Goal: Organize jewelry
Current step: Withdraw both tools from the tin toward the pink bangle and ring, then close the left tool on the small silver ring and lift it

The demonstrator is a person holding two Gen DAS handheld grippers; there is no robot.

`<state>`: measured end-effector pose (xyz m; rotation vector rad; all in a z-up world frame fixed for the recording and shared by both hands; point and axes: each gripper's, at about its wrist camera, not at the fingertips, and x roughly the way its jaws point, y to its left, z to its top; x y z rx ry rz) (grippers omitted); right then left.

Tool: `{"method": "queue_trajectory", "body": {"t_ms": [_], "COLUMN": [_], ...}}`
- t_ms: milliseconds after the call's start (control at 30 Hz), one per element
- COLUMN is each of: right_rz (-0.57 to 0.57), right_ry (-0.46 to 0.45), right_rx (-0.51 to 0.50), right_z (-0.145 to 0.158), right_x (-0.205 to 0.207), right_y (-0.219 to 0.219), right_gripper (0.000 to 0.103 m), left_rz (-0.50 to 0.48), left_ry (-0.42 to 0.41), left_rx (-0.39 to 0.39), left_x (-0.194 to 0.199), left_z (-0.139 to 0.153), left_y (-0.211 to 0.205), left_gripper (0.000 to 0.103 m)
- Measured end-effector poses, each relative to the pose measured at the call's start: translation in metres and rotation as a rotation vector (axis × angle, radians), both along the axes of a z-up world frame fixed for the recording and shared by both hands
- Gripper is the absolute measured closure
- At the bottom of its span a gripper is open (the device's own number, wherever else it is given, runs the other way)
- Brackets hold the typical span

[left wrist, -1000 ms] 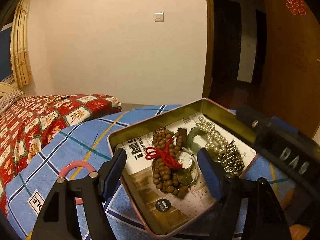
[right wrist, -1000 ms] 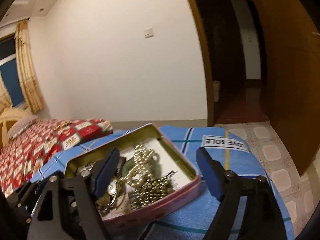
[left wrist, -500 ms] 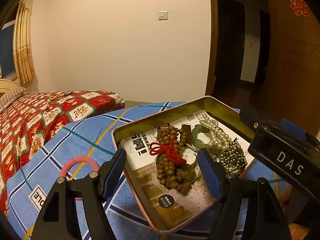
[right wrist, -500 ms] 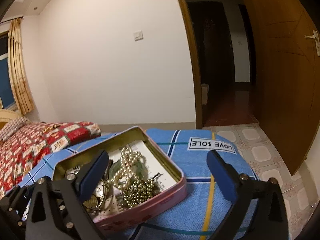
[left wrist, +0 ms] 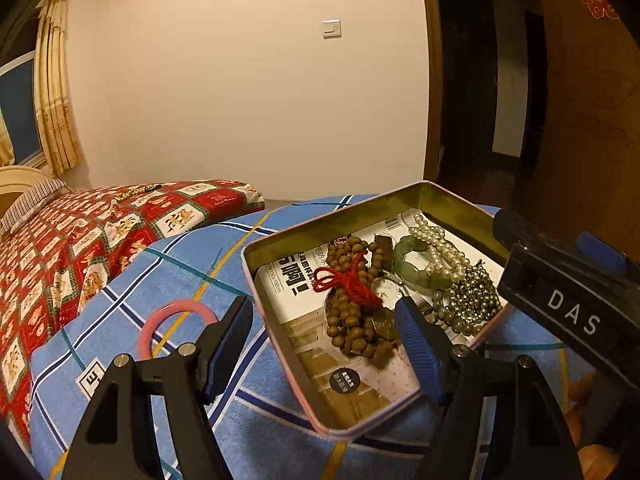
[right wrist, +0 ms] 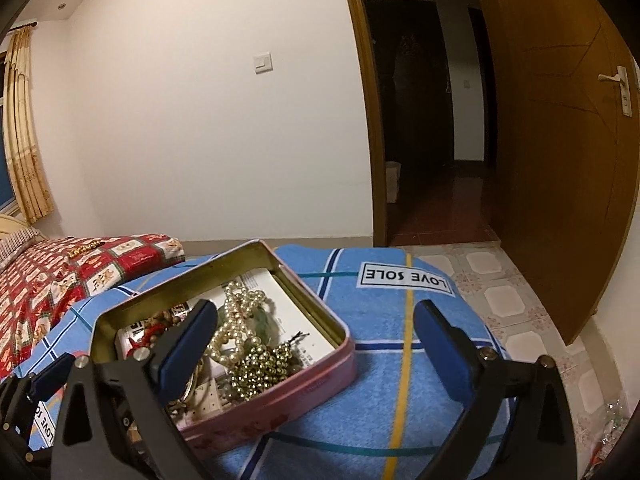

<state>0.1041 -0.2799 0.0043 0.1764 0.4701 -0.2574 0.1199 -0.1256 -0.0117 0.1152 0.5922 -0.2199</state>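
While the blue checked blanket [left wrist: 168, 264] covers the bed end, a pink tin [right wrist: 280, 392] sits on it holding wooden beads [left wrist: 352, 312], pearls [left wrist: 440, 248] and a brass bead cluster [right wrist: 260, 368]. A pink bangle [left wrist: 176, 320] lies just beside the tin. The left gripper [left wrist: 324, 336] and the right gripper [right wrist: 316, 344] both hover spread wide, gripping nothing.

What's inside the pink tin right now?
Wooden bead bracelet, pearl strand, green bangle, metal bead cluster, all on printed paper; anything beneath stays hidden.
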Motion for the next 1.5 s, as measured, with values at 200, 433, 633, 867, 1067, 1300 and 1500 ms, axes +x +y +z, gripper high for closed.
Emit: {"method": "queue_trajectory", "body": {"t_ms": [200,433,633,867,1067,1300,1500], "right_rz": [-0.005,-0.010,0.026,0.098,0.184,0.263,0.292], "right_ry": [0.012,0.018,0.008,0.006,0.038,0.034,0.034], "right_rx": [0.002,0.045,0.086,0.039,0.072,0.031,0.020], "right_z": [-0.001,-0.004,-0.005,-0.004,-0.008,-0.008,-0.009], "right_x": [-0.011,-0.029,-0.042,-0.046,-0.045,-0.050,-0.051], "right_y": [0.005,0.011,0.024,0.050,0.070,0.099,0.107], "right_gripper": [0.002,0.002,0.002,0.005,0.020,0.022,0.022], "left_rz": [0.002,-0.002,0.025,0.073,0.027,-0.005,-0.004], "left_ry": [0.008,0.014,-0.001,0.139,0.260,0.342,0.334], "left_rx": [0.011,0.006,0.063,0.064,0.030,-0.040,-0.002], "left_x": [-0.013,-0.029,-0.041,-0.042,-0.042,-0.035,-0.035], "left_z": [-0.001,-0.002,0.000,-0.005,-0.023,-0.035,-0.036], "left_y": [0.008,0.021,0.042,0.103,0.154,0.163,0.156], "left_gripper": [0.030,0.030,0.030,0.030,0.036,0.052,0.059]}}
